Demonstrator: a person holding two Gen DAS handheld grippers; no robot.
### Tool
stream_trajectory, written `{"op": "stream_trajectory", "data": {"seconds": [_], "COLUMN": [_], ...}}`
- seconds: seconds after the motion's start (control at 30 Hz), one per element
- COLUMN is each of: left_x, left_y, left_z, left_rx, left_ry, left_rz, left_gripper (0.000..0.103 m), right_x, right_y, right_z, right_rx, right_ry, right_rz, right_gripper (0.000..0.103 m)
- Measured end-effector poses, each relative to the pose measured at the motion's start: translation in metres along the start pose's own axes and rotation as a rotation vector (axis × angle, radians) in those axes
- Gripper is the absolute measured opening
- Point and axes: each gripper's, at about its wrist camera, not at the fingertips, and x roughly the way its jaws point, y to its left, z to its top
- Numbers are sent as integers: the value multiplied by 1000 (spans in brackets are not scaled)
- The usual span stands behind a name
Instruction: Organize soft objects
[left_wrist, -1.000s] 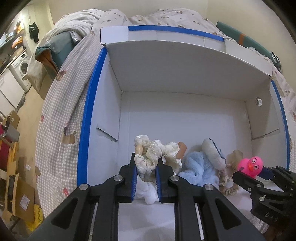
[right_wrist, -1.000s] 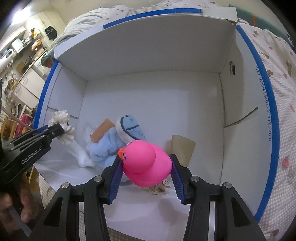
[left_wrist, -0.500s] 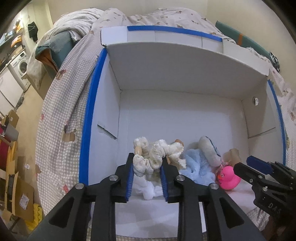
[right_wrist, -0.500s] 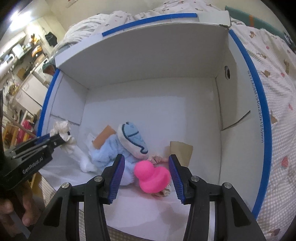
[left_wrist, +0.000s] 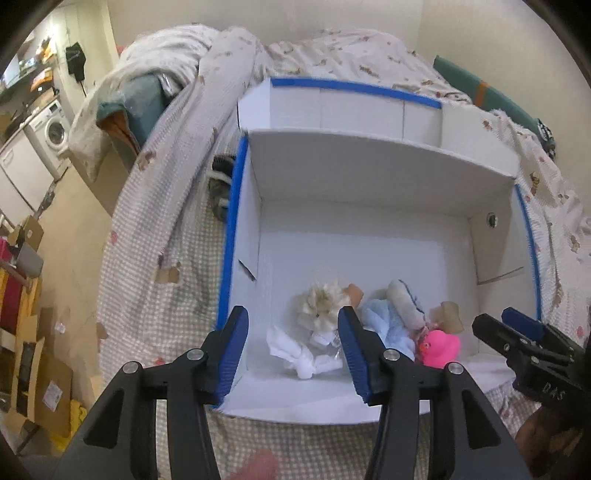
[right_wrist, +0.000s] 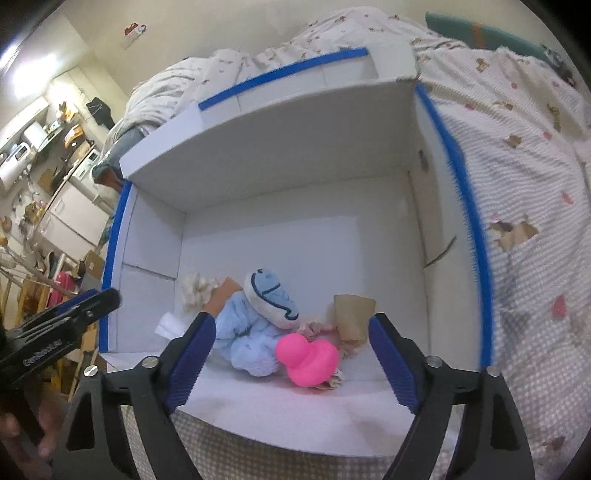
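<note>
A white box with blue edges (left_wrist: 369, 254) (right_wrist: 295, 236) lies open on the bed. Inside near its front lie a cream scrunchie (left_wrist: 323, 302) (right_wrist: 195, 290), a white cloth (left_wrist: 299, 354) (right_wrist: 168, 324), a light blue plush (left_wrist: 388, 321) (right_wrist: 251, 332) and a pink rubber duck (left_wrist: 441, 348) (right_wrist: 308, 356). My left gripper (left_wrist: 293, 354) is open and empty, drawn back above the box's front edge. My right gripper (right_wrist: 291, 363) is open and empty, above the duck's near side. The right gripper also shows in the left wrist view (left_wrist: 517, 343).
The box rests on a checked bedspread (left_wrist: 155, 266) (right_wrist: 524, 192) with a rumpled duvet (left_wrist: 192, 59) behind. A brown paper piece (right_wrist: 352, 312) lies in the box near the duck. Cardboard and appliances (left_wrist: 37, 147) stand on the floor at left.
Both grippers opened wide and pulled back from the box. The left one let go of the scrunchie, the right one let go of the pink duck; both now lie in the box.
</note>
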Motion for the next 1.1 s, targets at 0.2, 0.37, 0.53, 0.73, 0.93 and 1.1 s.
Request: {"op": "stream_trajectory", "data": {"seconds": [0.2,0.37,0.53,0.73,0.93,1.1], "left_x": [-33,-59,-69,-66,-61,-69], "left_y": [8,19,27,32,41,39], "left_z": [-9,-27,-44,-59,-68,-69], "left_rx": [14,-19,-27,-30,-87,-79], "left_ry": [-37,-83,-149,-194,-211,-284], "left_rz": [-9,-14,42,64,11,29], "left_gripper": [61,88,88,94,94,96], "right_x": [-36,-61,-77,-91,-98,-95], "right_y": [8,13,10,16,26,34], "right_z": [3,-9,-27,-45,-55,-55], "right_rx": [-14,-51,-40,-102,-141,-192], "right_ry": [-64,-95,-138,-240,-335,-358], "right_rz": [-13,-6,-6,-64,-130,-161], "right_gripper": [103,103,103,103,103,103]}}
